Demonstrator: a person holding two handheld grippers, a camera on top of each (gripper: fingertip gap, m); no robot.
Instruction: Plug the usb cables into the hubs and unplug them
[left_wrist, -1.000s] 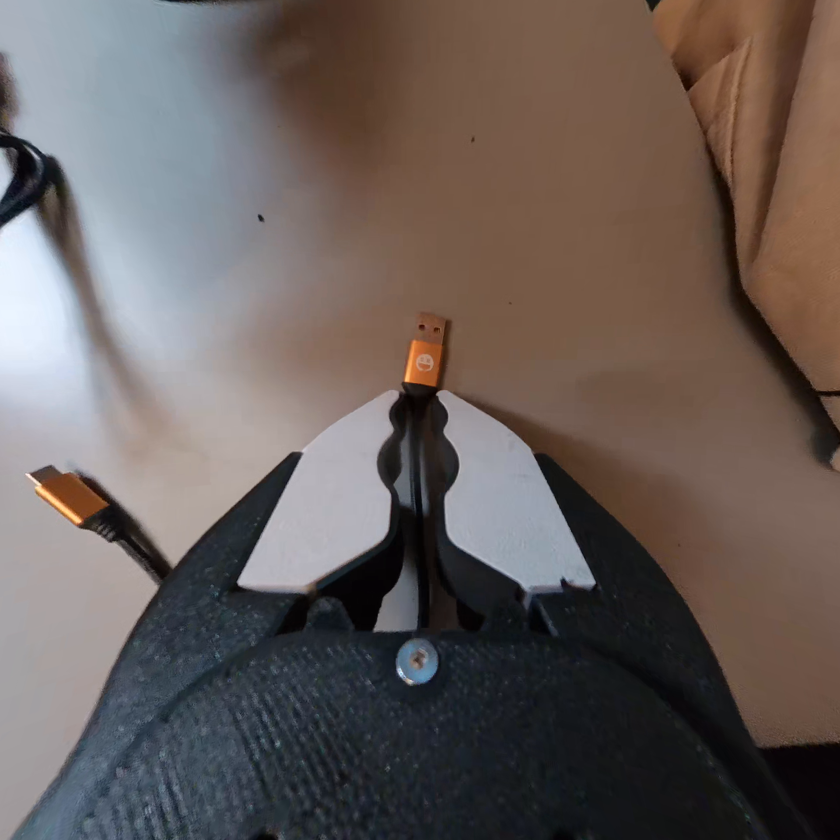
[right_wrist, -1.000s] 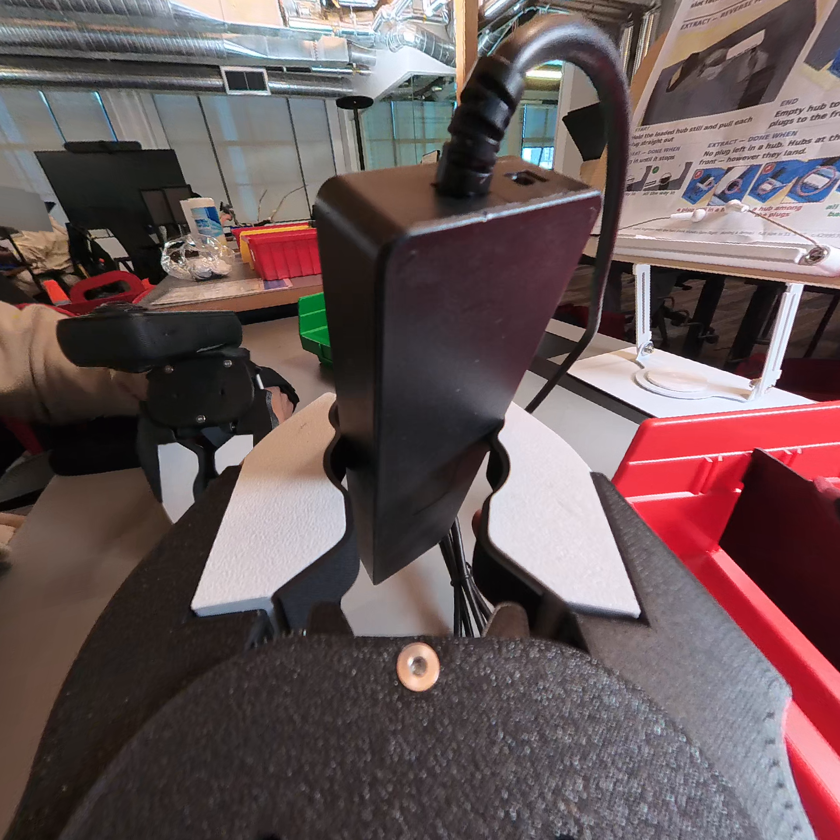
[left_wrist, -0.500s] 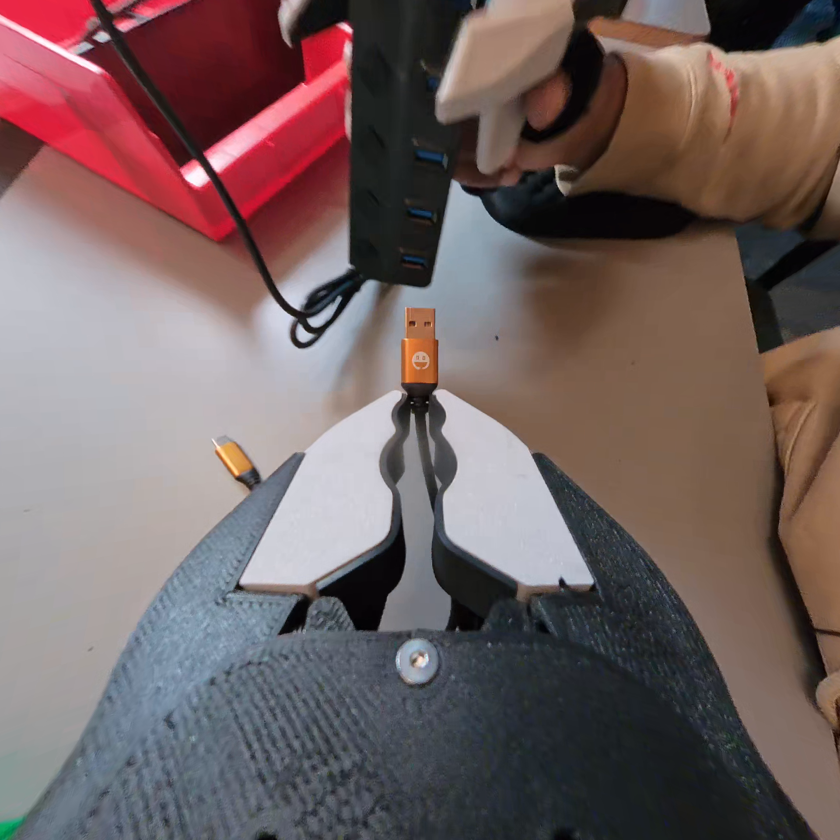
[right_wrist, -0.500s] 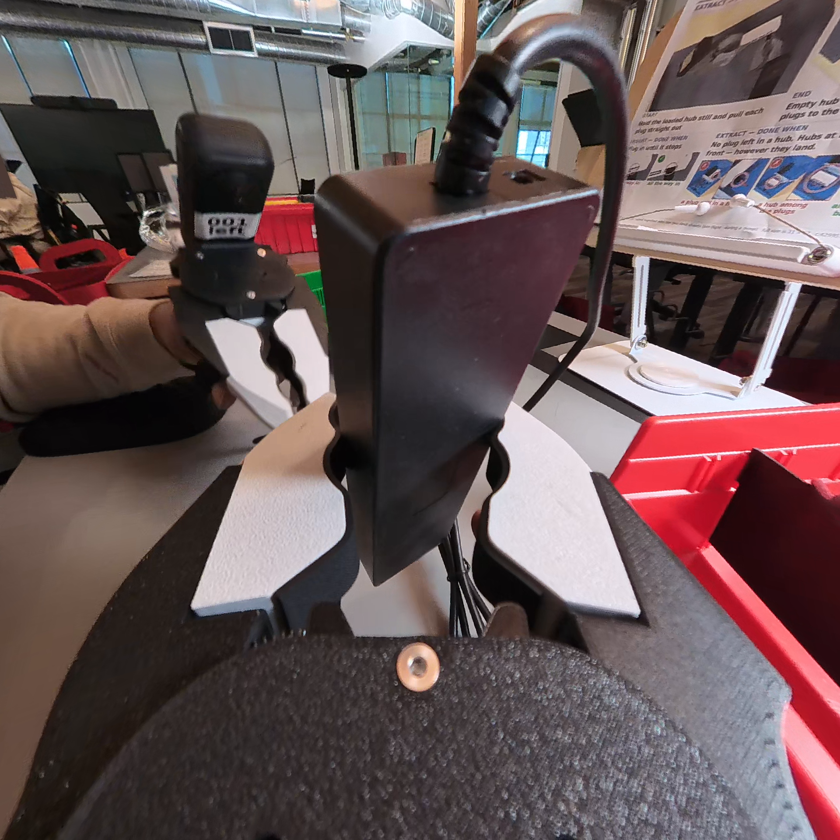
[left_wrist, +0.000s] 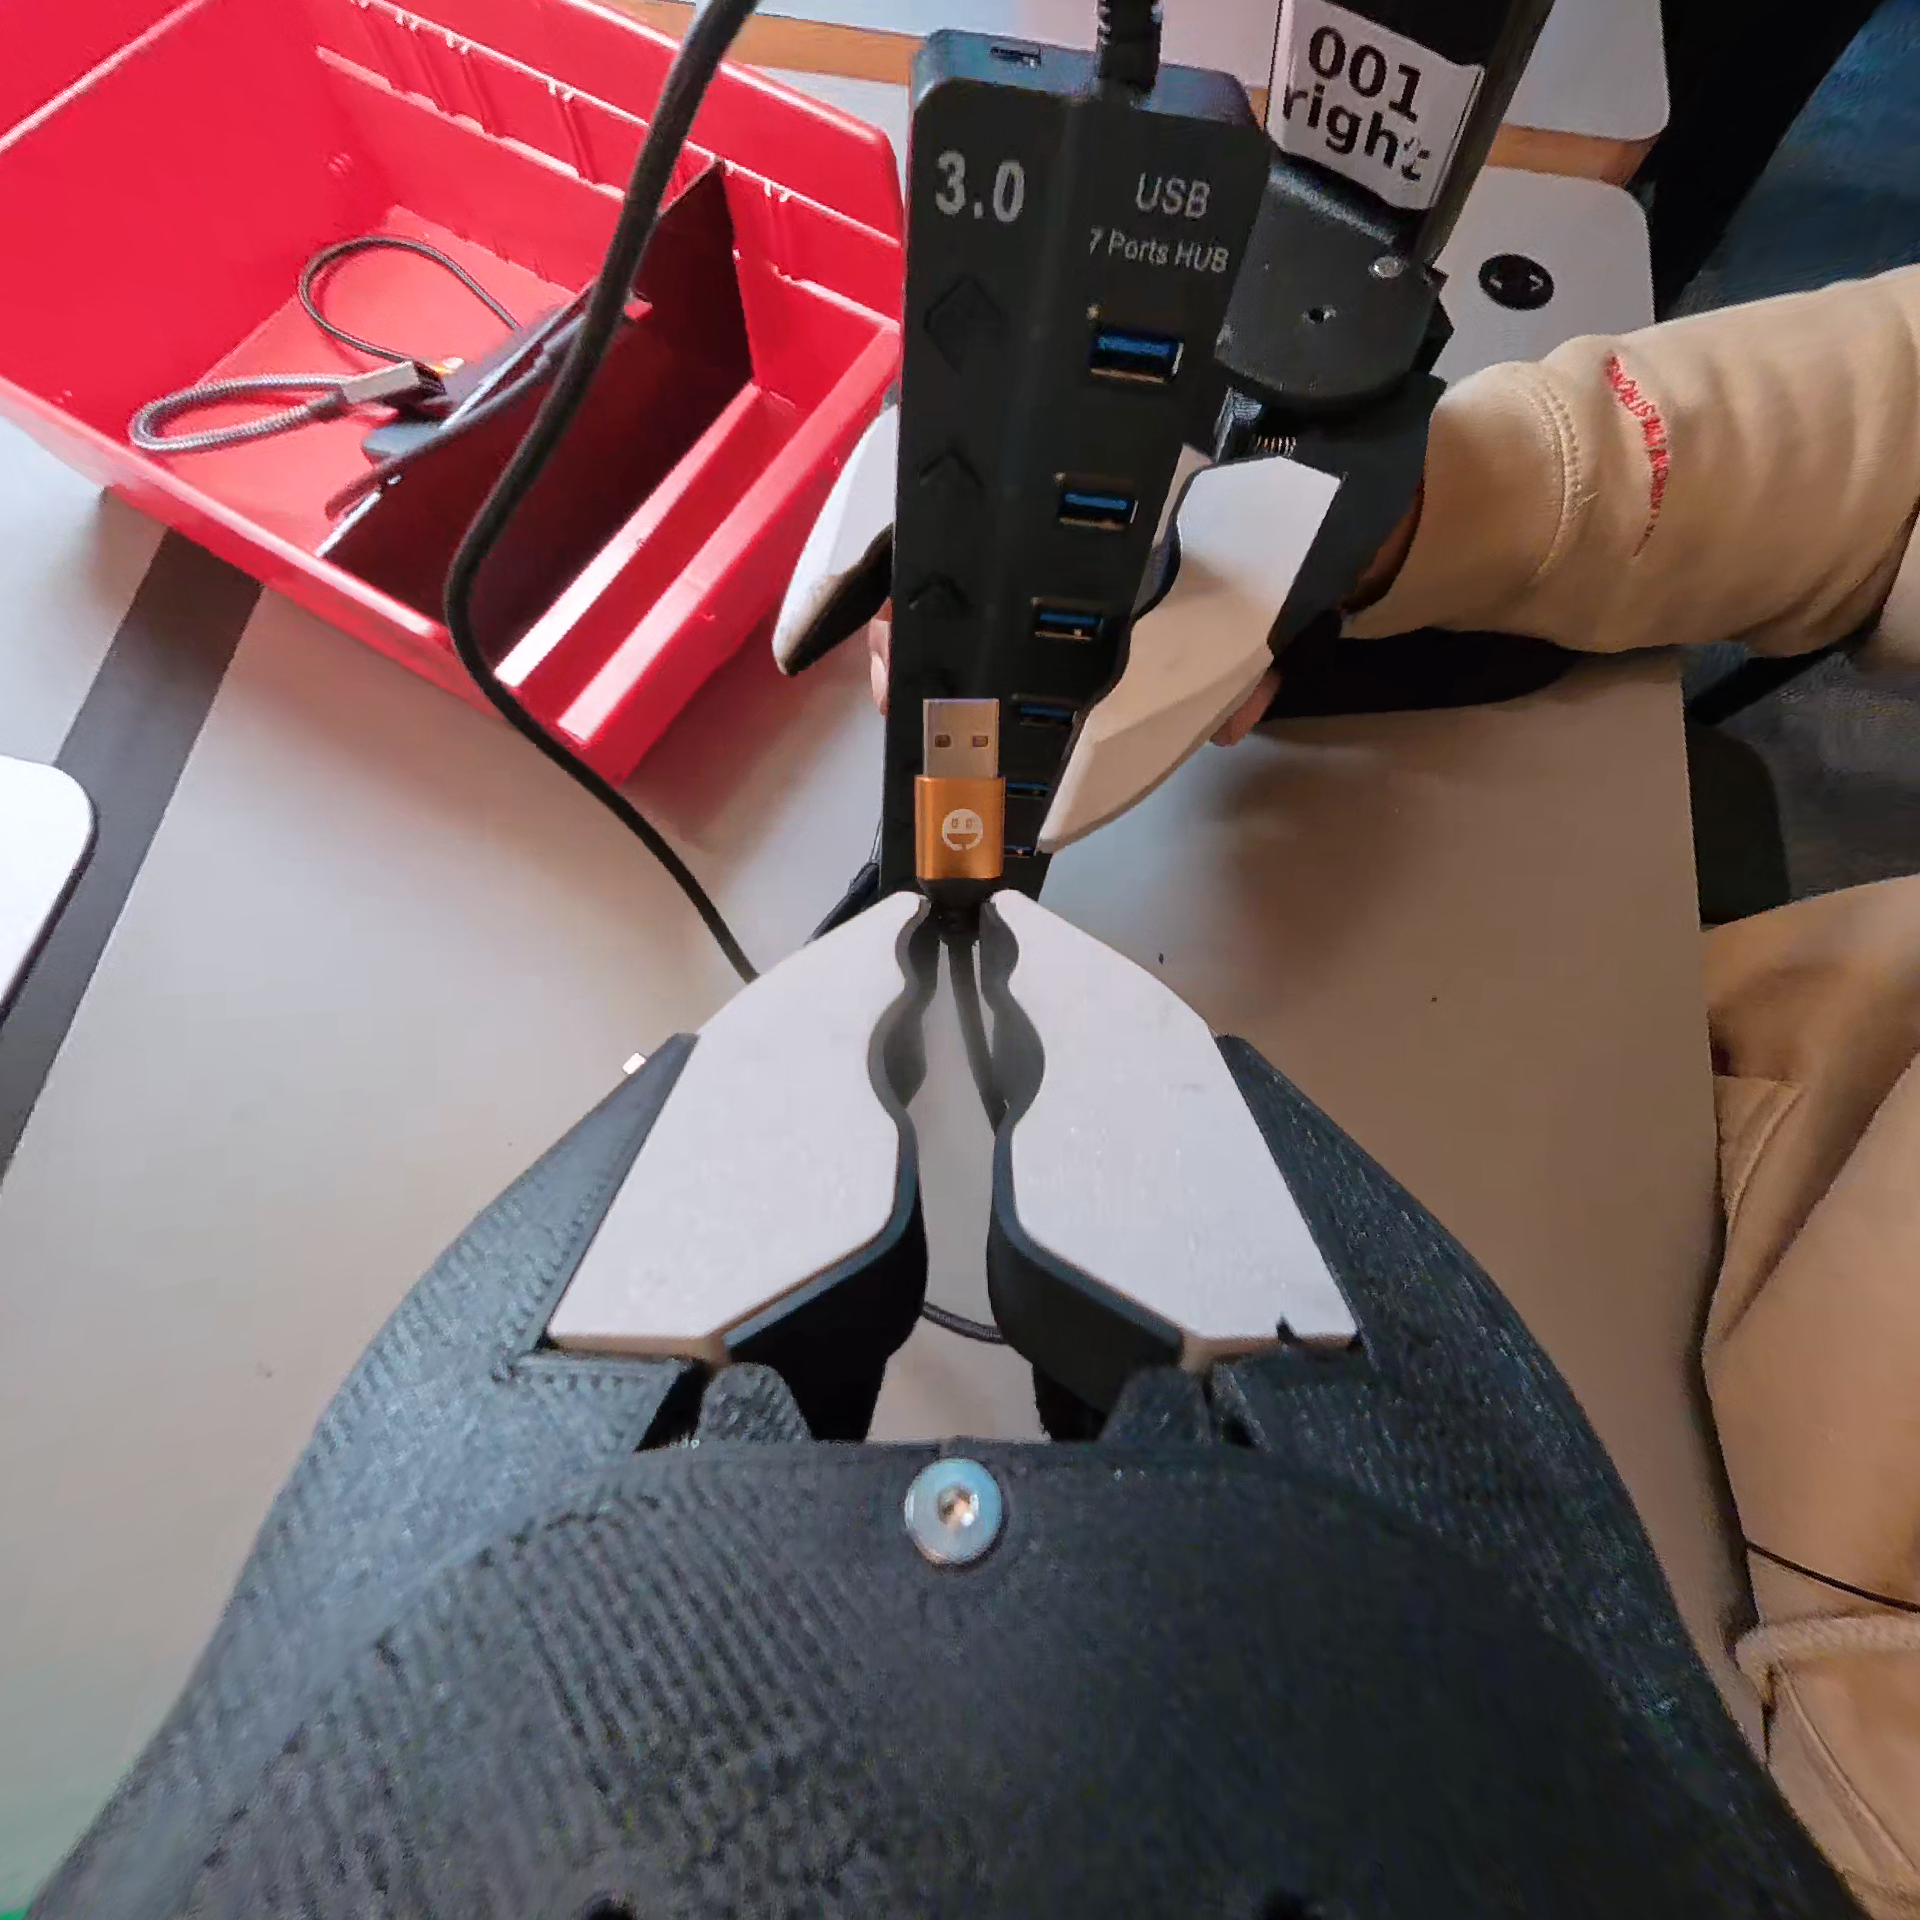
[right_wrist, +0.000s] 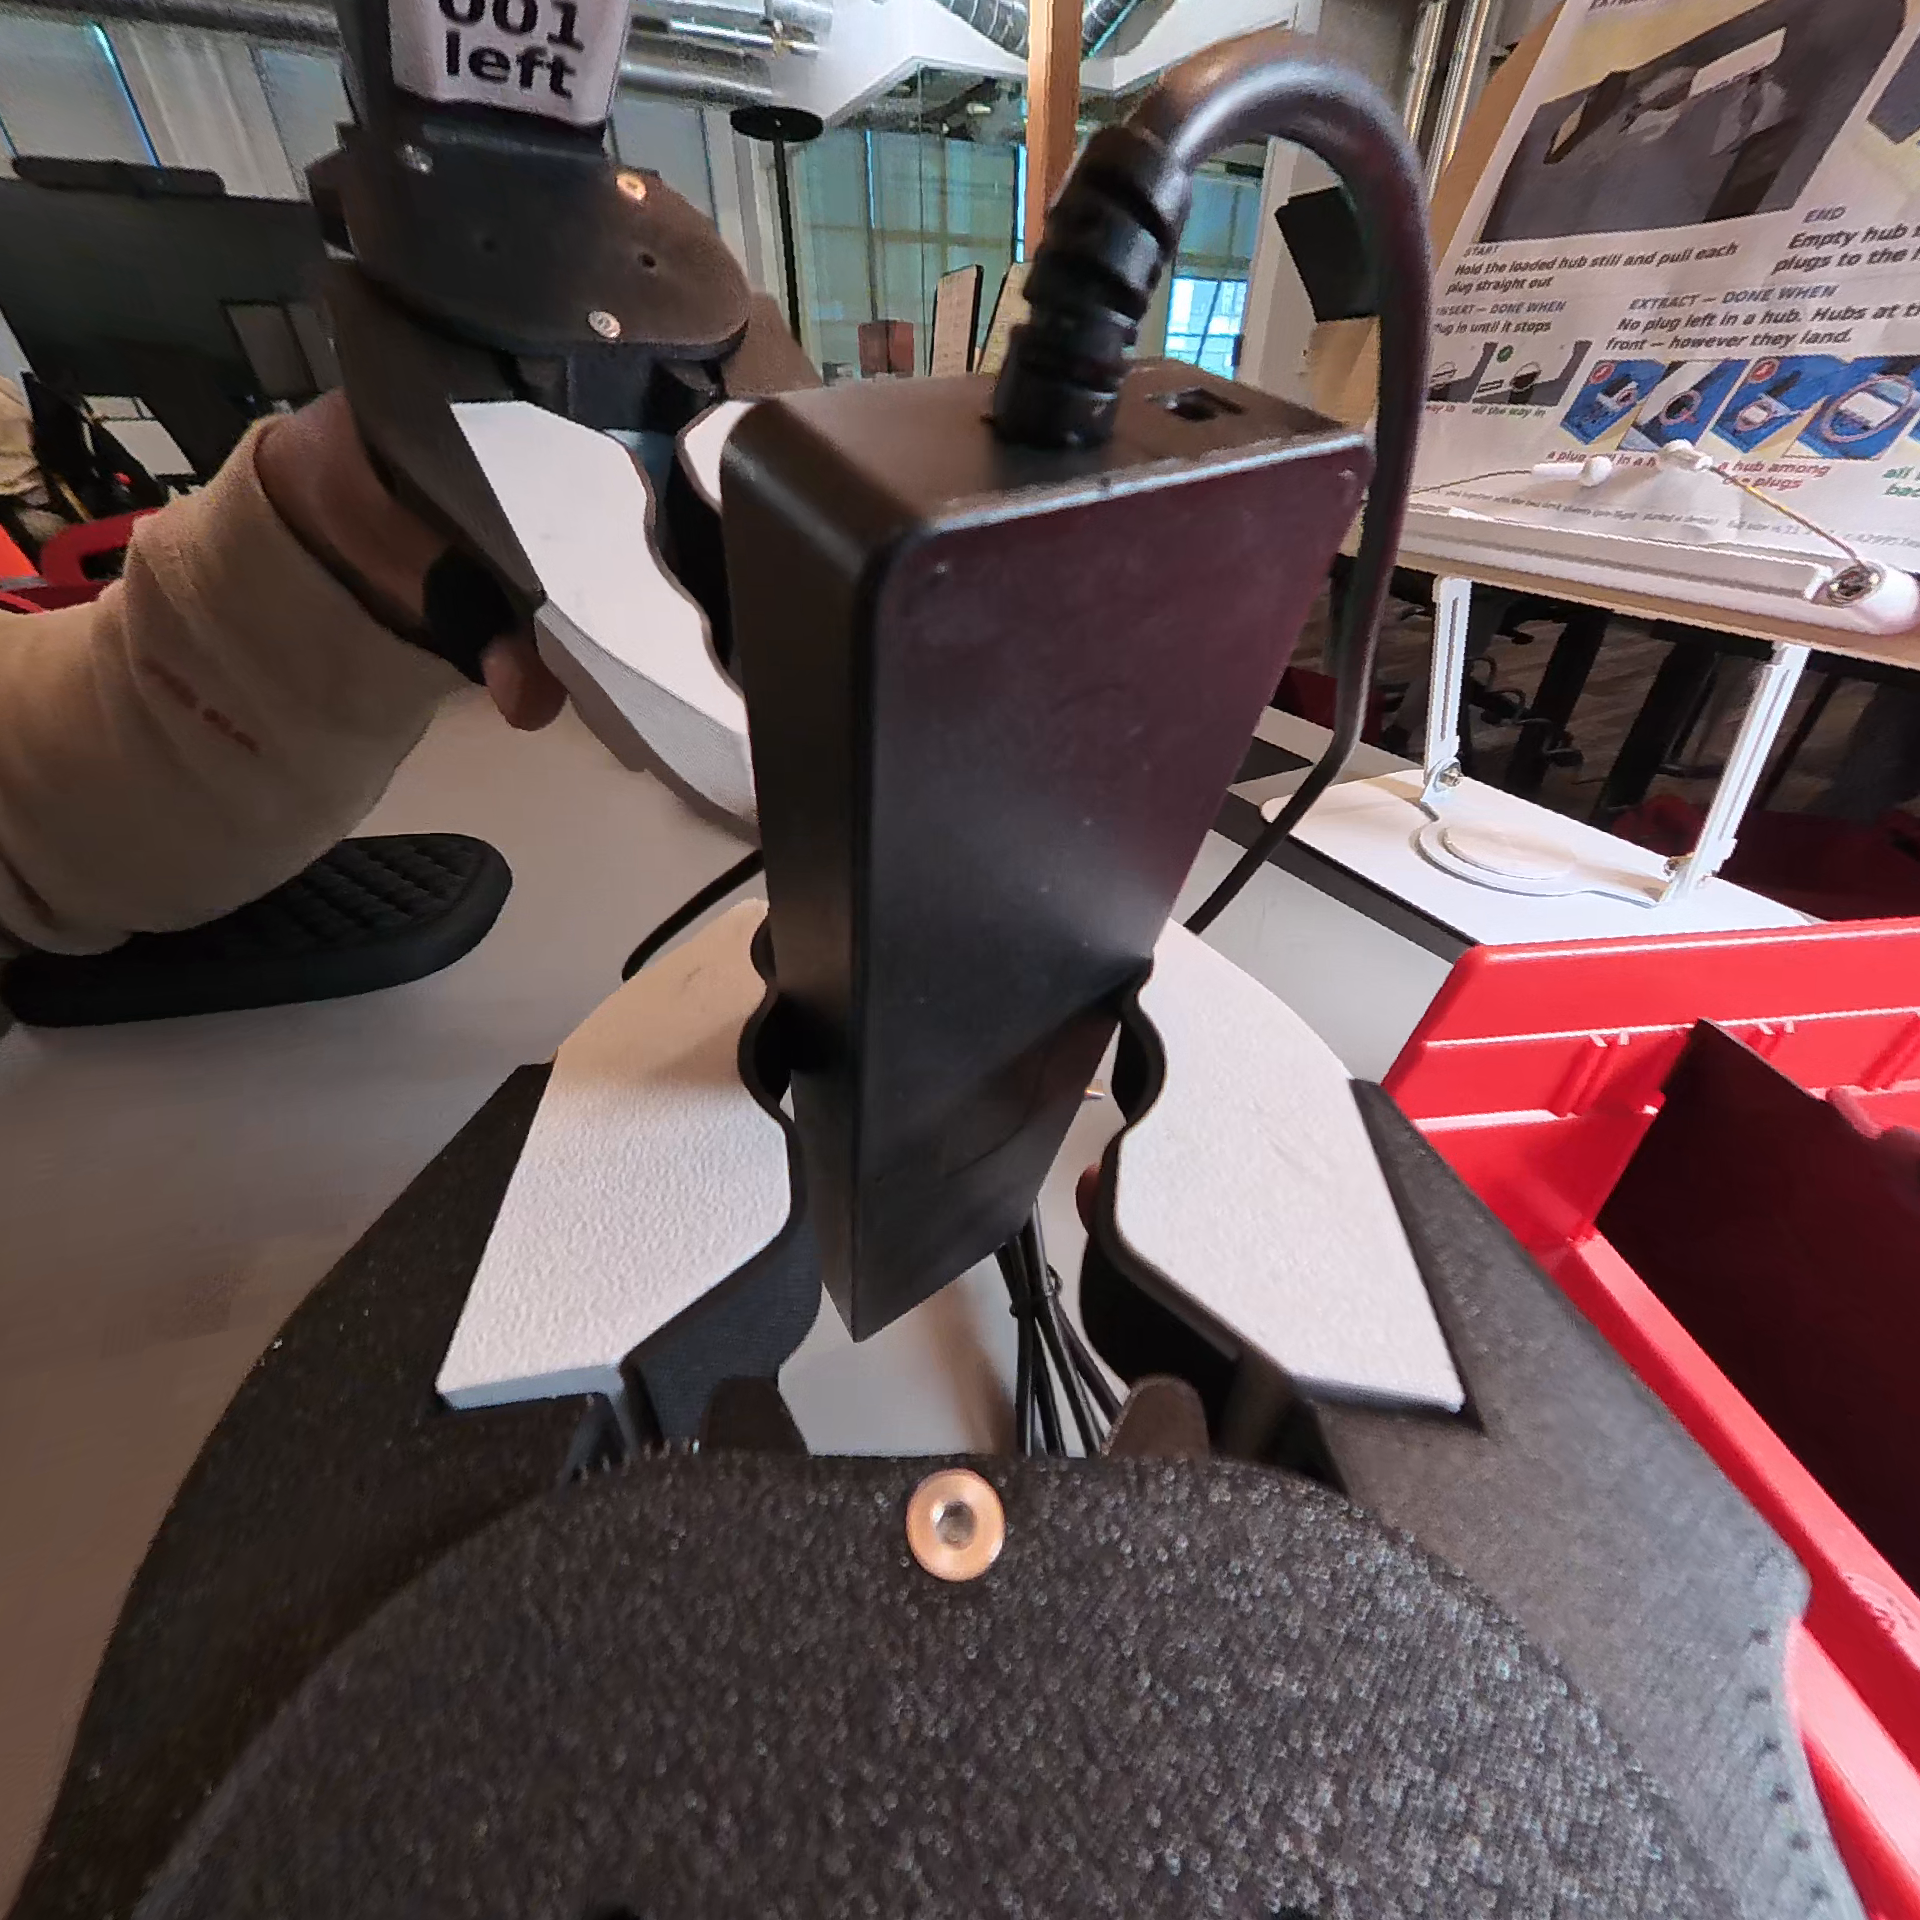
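Note:
My left gripper (left_wrist: 958, 912) is shut on a black cable just behind its orange USB plug (left_wrist: 958, 821). The plug's metal tip points at the lower ports of a black multi-port USB hub (left_wrist: 1039, 416) and is not inserted. My right gripper (right_wrist: 951, 997) is shut on the lower part of that hub (right_wrist: 997, 779) and holds it upright above the table. In the left wrist view its white fingers (left_wrist: 1195, 623) clamp the hub's sides. In the right wrist view the left gripper's fingers (right_wrist: 613, 603) sit just behind the hub, whose ports face away.
A red divided bin (left_wrist: 665, 665) stands at the left of the hub with loose cables (left_wrist: 312, 395) inside; it also shows at the right in the right wrist view (right_wrist: 1538, 1049). The hub's own black cable (left_wrist: 582, 312) hangs onto the table. An instruction board on a white stand (right_wrist: 1507, 852) stands behind.
My left gripper has swung up from the bare table and moved in with the orange plug, now right in front of the hub's lower ports. The right gripper holds the hub steady.

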